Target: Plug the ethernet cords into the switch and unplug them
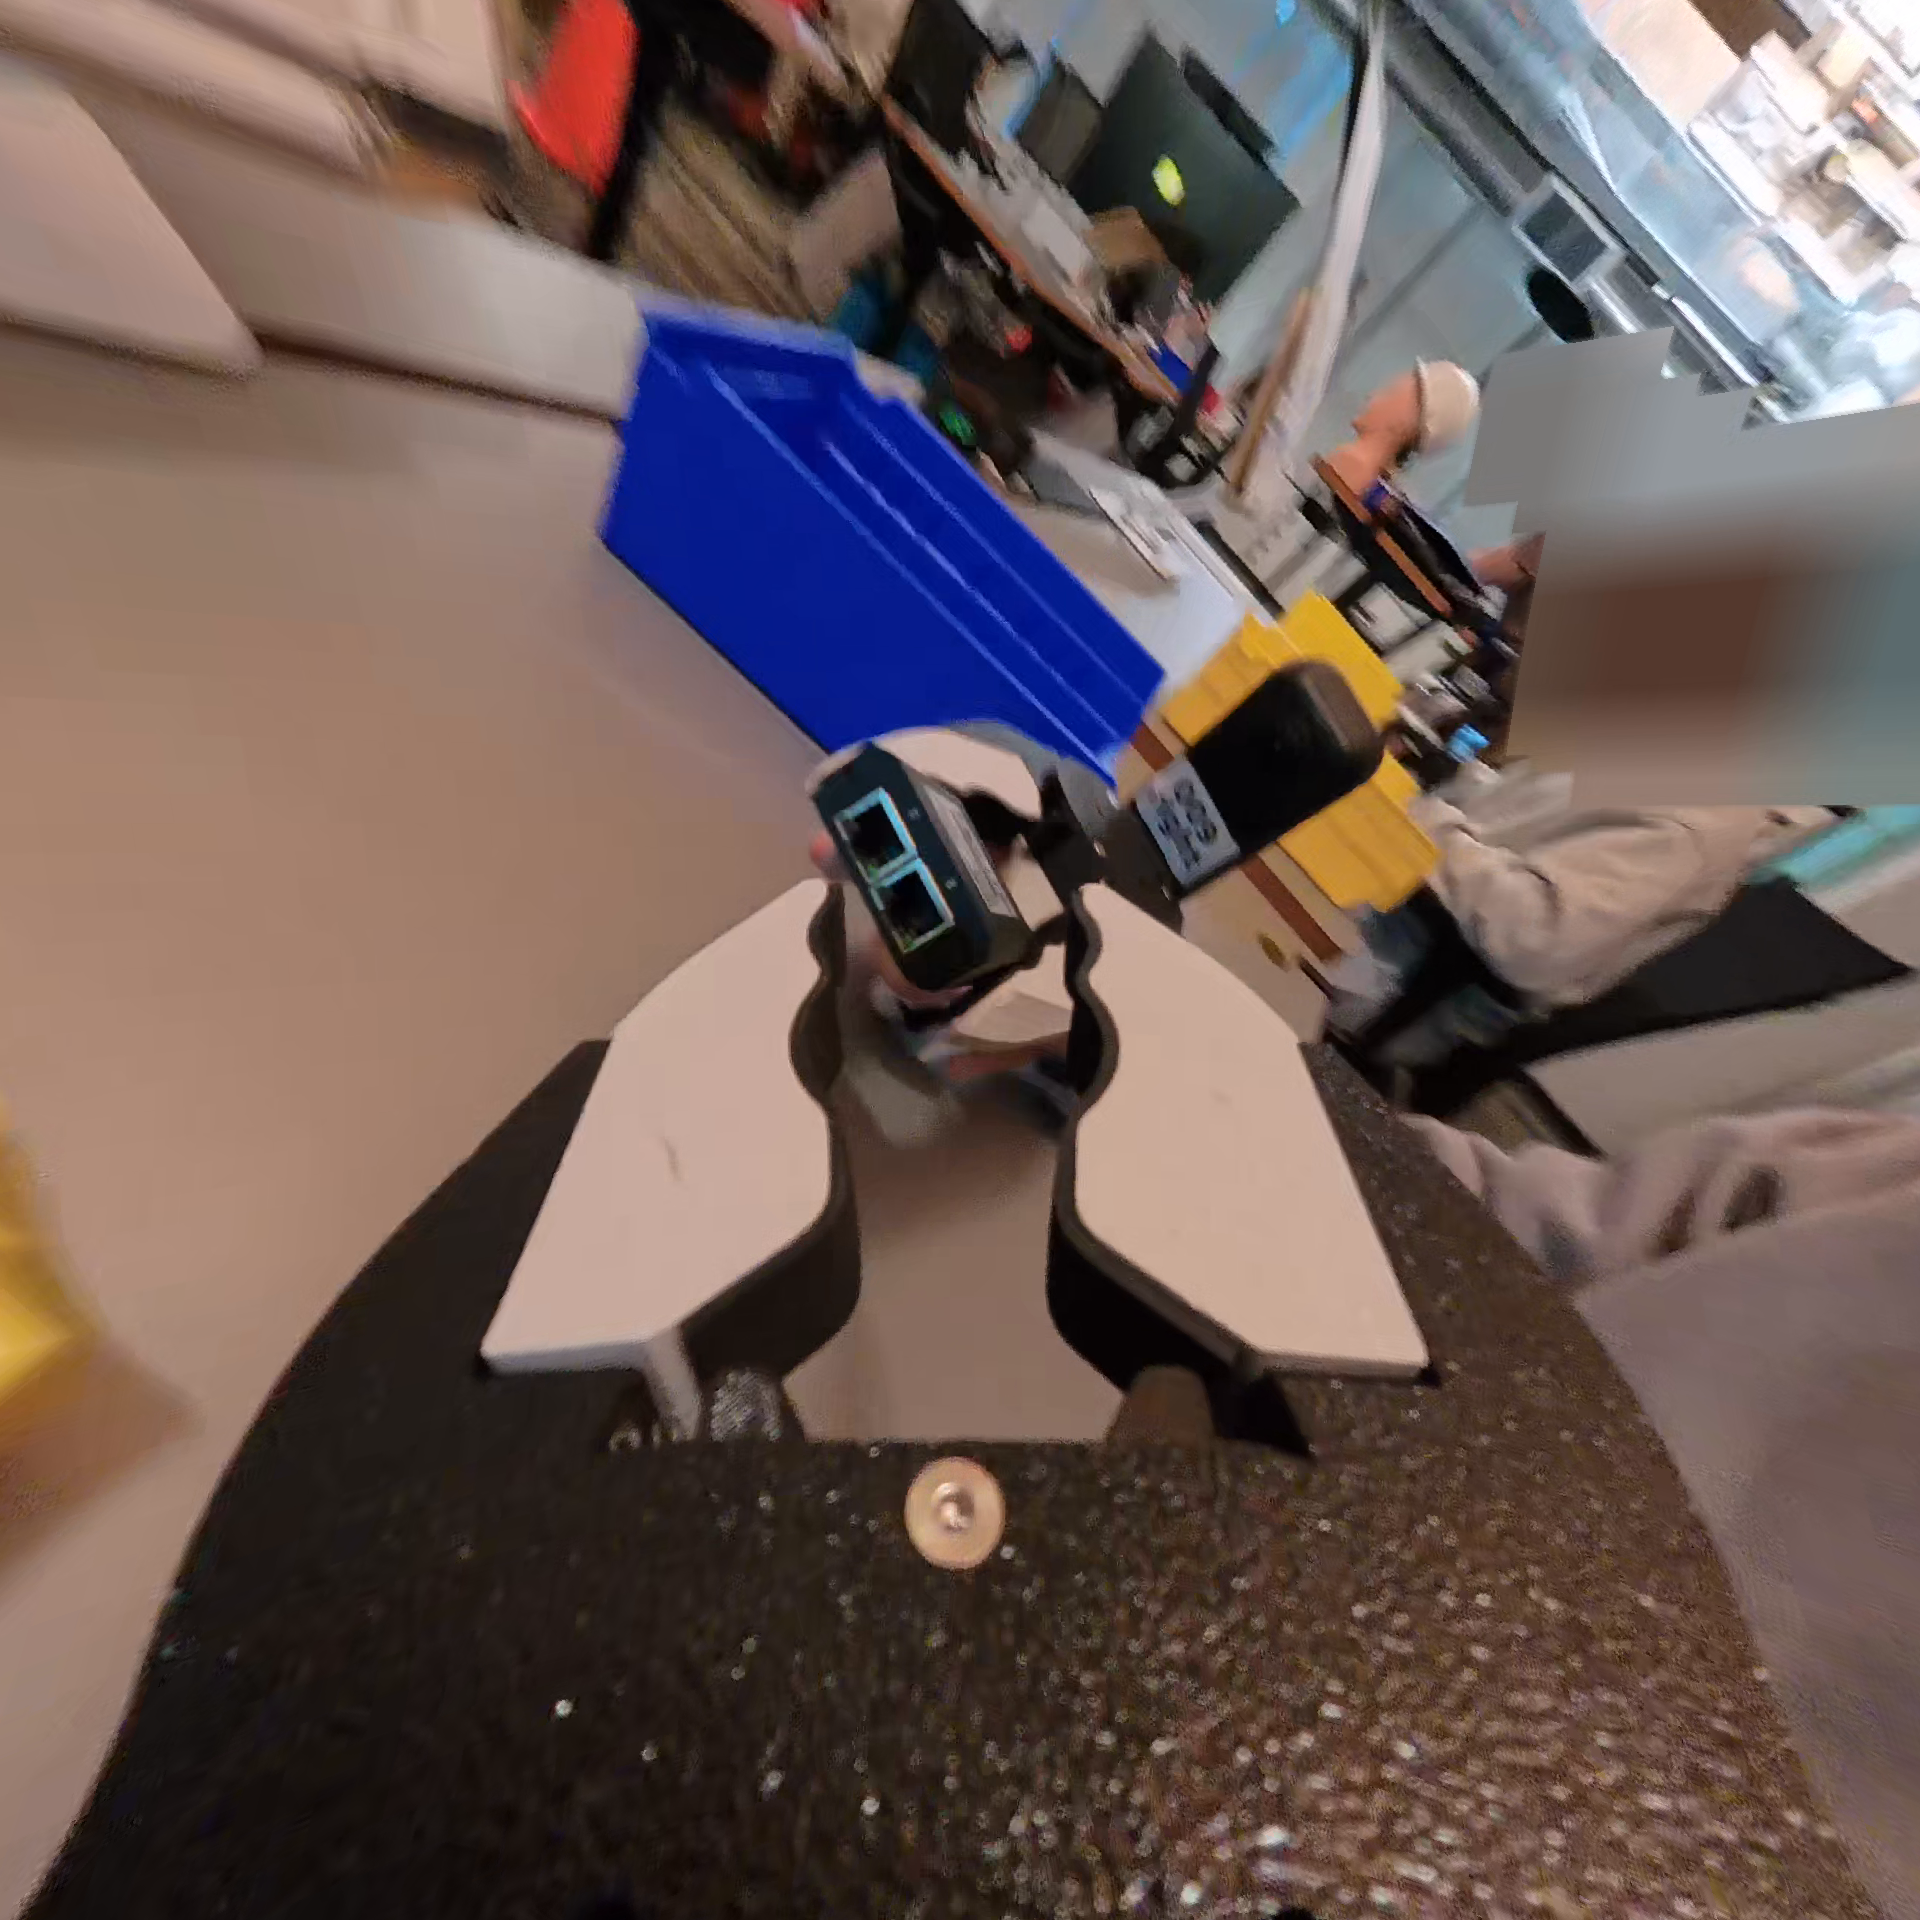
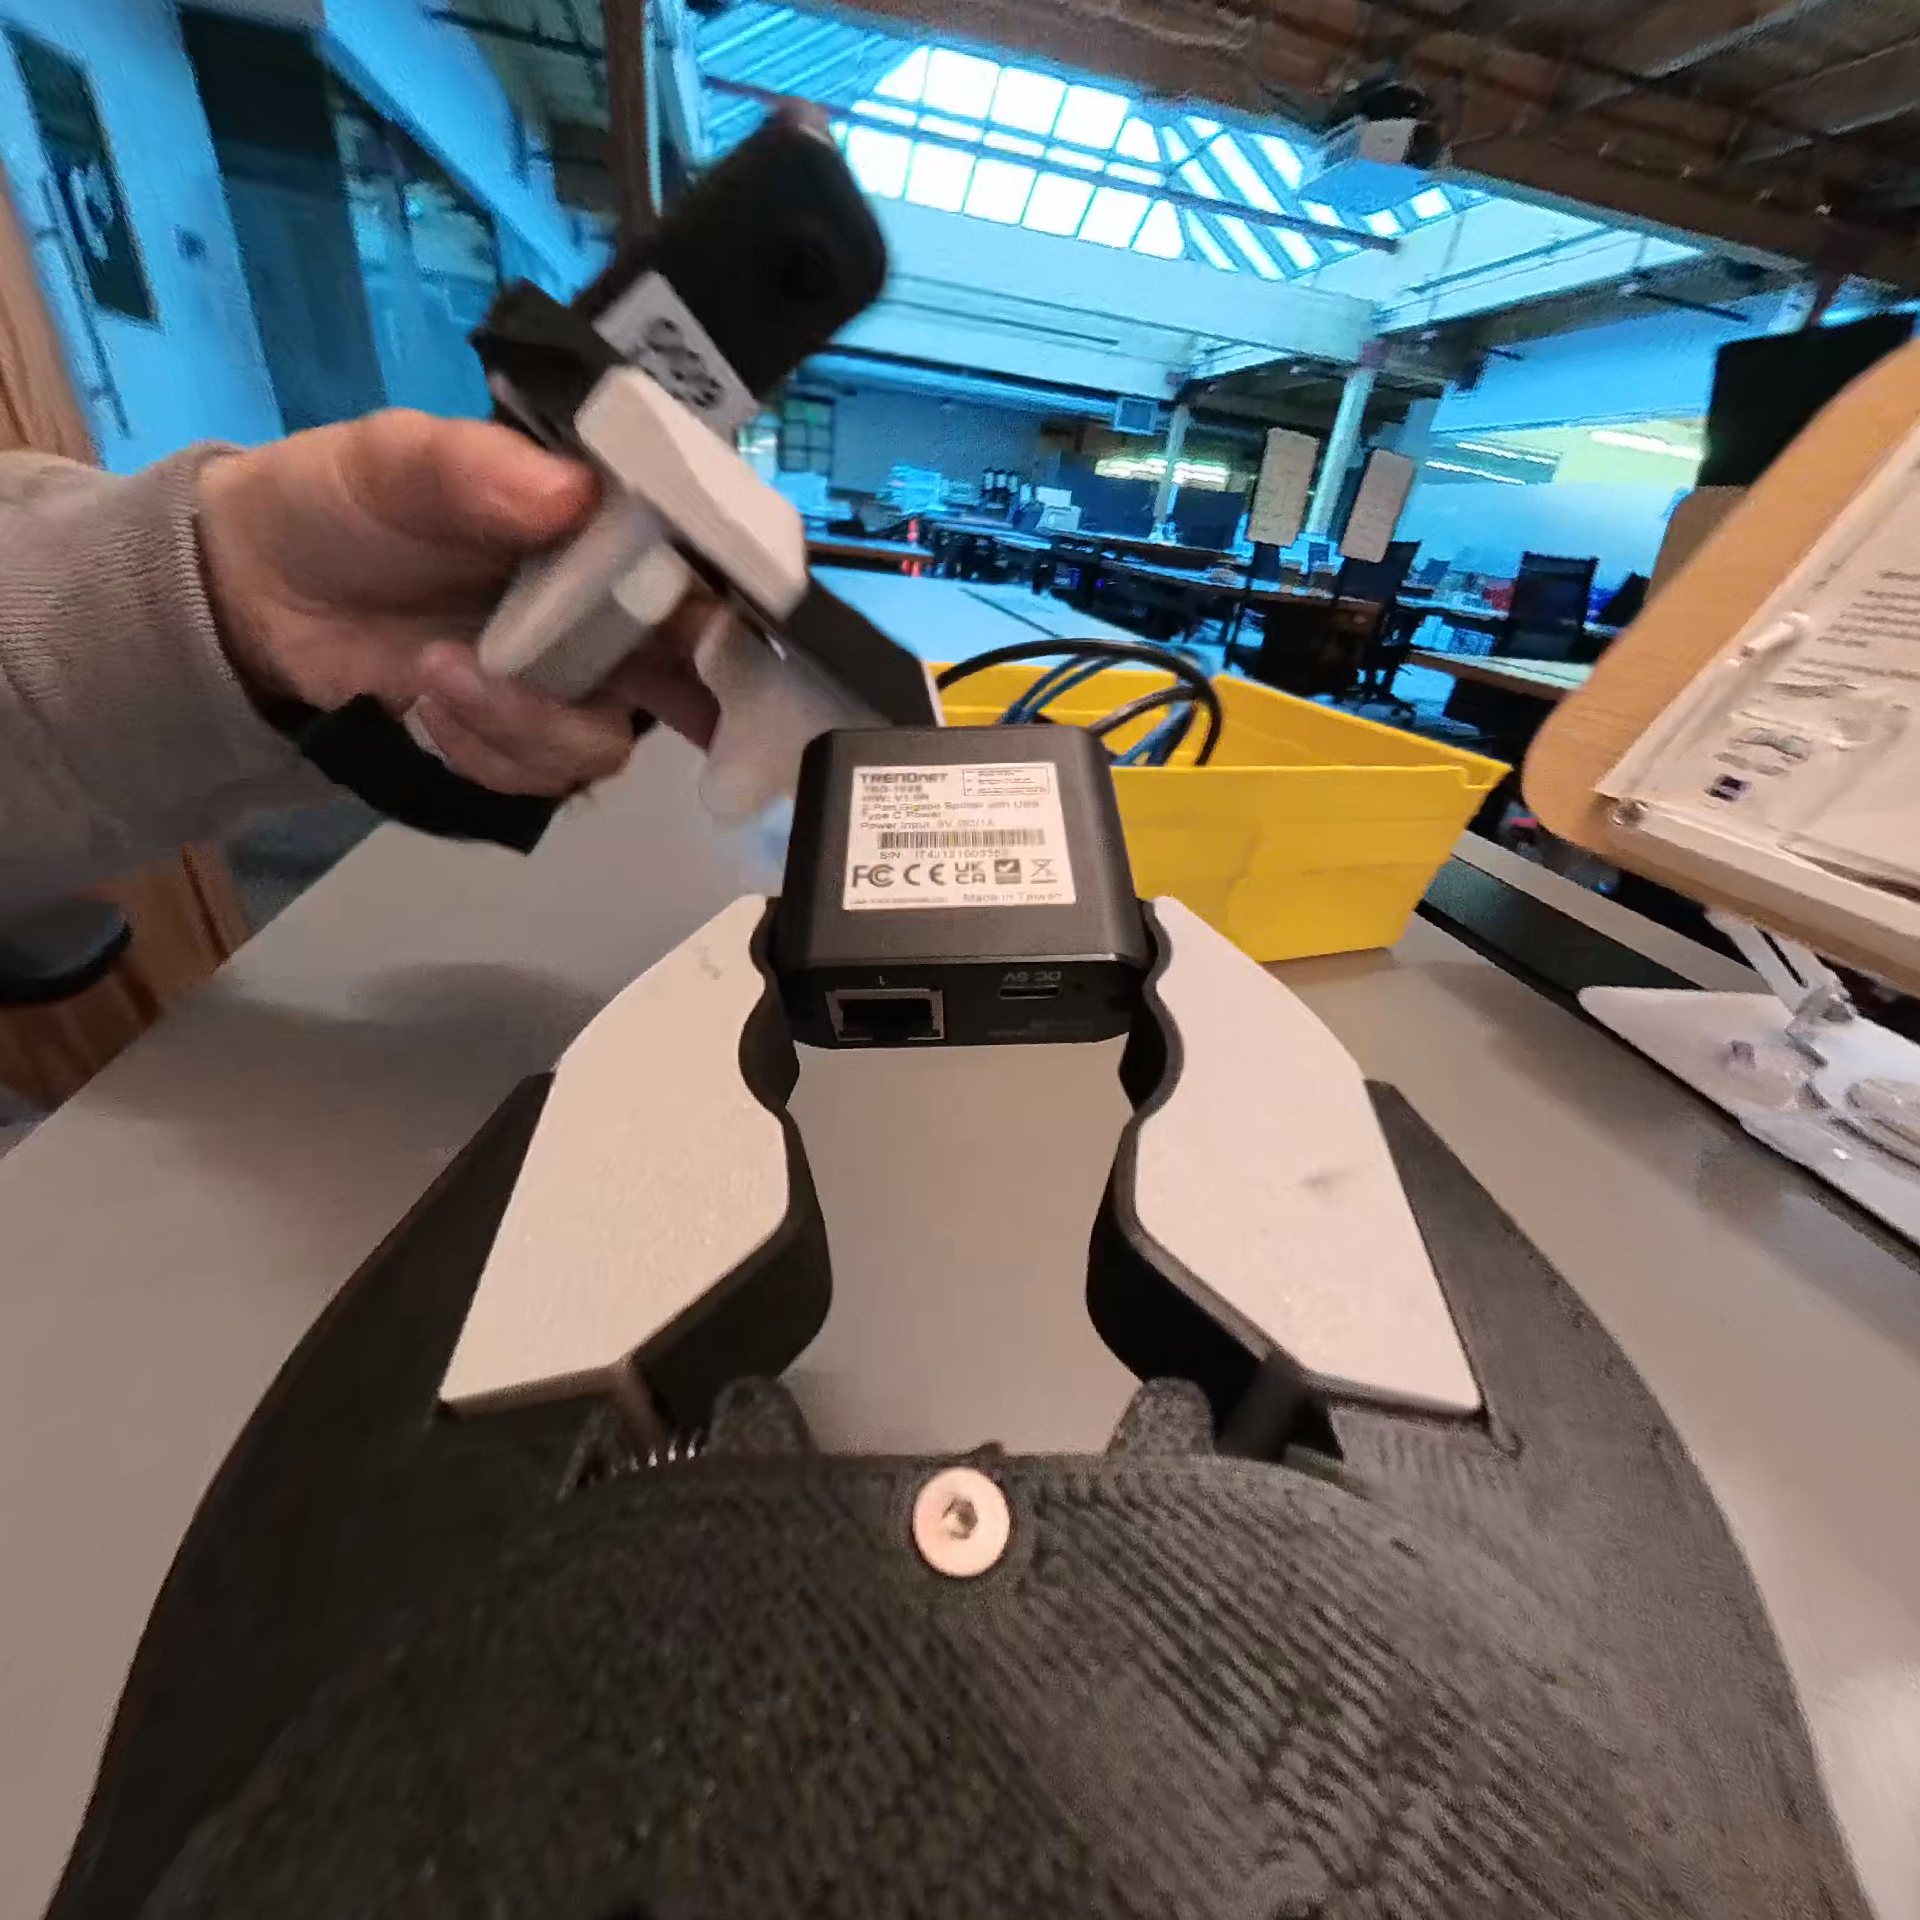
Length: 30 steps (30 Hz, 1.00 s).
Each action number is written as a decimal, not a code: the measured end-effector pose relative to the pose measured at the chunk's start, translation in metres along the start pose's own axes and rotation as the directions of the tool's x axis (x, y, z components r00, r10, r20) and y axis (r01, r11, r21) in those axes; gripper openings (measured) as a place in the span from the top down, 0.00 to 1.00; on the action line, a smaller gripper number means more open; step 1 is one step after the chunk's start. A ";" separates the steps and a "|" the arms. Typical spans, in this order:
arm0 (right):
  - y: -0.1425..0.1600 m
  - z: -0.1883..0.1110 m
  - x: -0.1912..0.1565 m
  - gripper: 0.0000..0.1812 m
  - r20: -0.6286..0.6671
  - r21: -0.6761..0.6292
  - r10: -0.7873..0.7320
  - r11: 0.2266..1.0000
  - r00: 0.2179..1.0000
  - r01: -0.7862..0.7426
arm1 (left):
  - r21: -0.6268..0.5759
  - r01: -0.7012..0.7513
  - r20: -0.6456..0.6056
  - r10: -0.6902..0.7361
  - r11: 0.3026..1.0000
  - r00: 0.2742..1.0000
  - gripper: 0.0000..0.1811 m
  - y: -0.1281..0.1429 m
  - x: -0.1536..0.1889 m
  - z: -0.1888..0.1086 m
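Note:
The switch is a small black box with a white label on top. My right gripper is shut on its sides and holds it above the grey table, with one port facing the camera. In the left wrist view the switch shows its two-port end. My left gripper is open and empty, its tips just in front of that end. It also shows in the right wrist view, held by a hand. Black and blue ethernet cords lie coiled in a yellow bin.
A blue bin stands on the table behind the switch, next to the yellow bin. A tilted document stand with papers stands at the right. A person's grey sleeve is at the right. The gap from one gripper's tips to the other's is roughly 5 centimetres.

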State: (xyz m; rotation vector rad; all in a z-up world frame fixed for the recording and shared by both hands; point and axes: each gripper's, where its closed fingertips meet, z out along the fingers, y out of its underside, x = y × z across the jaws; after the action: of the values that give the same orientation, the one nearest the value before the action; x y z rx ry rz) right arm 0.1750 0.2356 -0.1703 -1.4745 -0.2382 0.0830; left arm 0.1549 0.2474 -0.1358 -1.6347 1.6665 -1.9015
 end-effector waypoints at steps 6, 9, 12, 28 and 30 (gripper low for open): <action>-0.003 -0.014 0.025 0.66 -0.080 0.058 0.071 0.996 0.994 -0.066 | -0.073 -0.151 0.492 0.167 0.986 0.854 0.77 -0.052 -0.081 -0.081; -0.004 -0.015 0.025 0.66 -0.070 0.066 0.076 0.995 0.995 -0.072 | -0.154 -0.180 0.709 0.236 0.972 0.665 0.75 -0.082 -0.139 -0.128; -0.003 -0.013 0.023 0.66 -0.056 0.057 0.064 0.997 0.996 -0.061 | -0.081 -0.057 0.723 0.098 0.995 0.684 0.76 -0.099 -0.178 -0.137; -0.004 -0.013 0.020 0.66 -0.040 0.059 0.054 0.997 0.998 -0.051 | -0.181 0.055 0.651 0.078 0.982 0.755 0.96 -0.072 -0.214 -0.084; -0.004 -0.012 0.020 0.66 -0.038 0.056 0.055 0.997 0.998 -0.052 | -0.120 -0.002 0.646 0.079 0.993 0.759 0.96 -0.090 -0.200 -0.092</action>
State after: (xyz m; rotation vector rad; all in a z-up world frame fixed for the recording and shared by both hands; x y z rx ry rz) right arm 0.1971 0.2274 -0.1654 -1.4262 -0.1634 0.1028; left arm 0.2127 0.4756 -0.1711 -1.9670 1.4848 -1.0150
